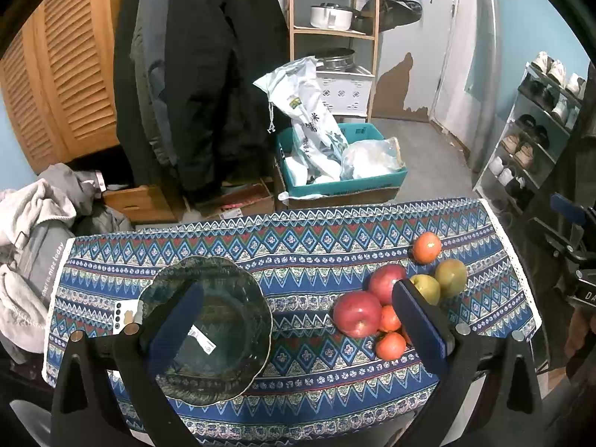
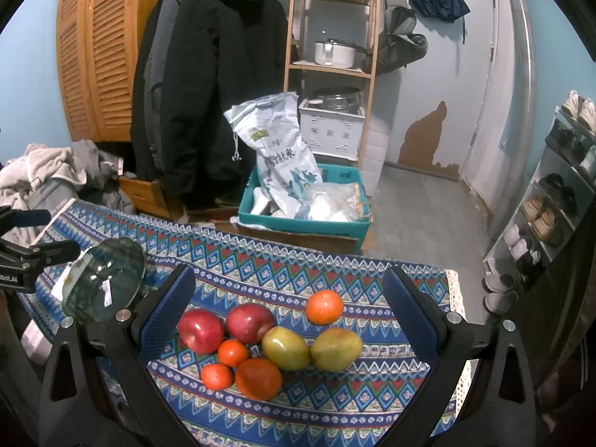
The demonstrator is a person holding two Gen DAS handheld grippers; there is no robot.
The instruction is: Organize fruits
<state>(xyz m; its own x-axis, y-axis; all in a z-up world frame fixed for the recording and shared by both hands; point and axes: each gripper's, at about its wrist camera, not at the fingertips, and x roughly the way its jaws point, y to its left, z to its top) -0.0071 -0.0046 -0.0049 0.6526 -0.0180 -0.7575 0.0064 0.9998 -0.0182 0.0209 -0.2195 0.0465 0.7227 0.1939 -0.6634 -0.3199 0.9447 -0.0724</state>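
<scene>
Both grippers hang above the surface (image 2: 335,272) with jaws wide apart and nothing between them: the right gripper (image 2: 290,320) over the fruits, the left gripper (image 1: 298,320) beside the glass bowl (image 1: 208,331). Two red apples (image 2: 201,329), two green mangoes (image 2: 286,348) and four oranges (image 2: 258,378) lie close together on the patterned cloth, the farthest orange (image 2: 324,307) a little apart.

Bowl (image 1: 208,329) left on tablecloth (image 1: 298,249); fruits (image 2: 272,342) clustered right, well apart

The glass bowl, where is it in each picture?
Left wrist view: the glass bowl sits lower left on the tablecloth, partly behind the left gripper.
Right wrist view: the bowl is at the left edge, beyond the right gripper.
Shared landmark: the two red apples, to the bowl's right in both.
</scene>
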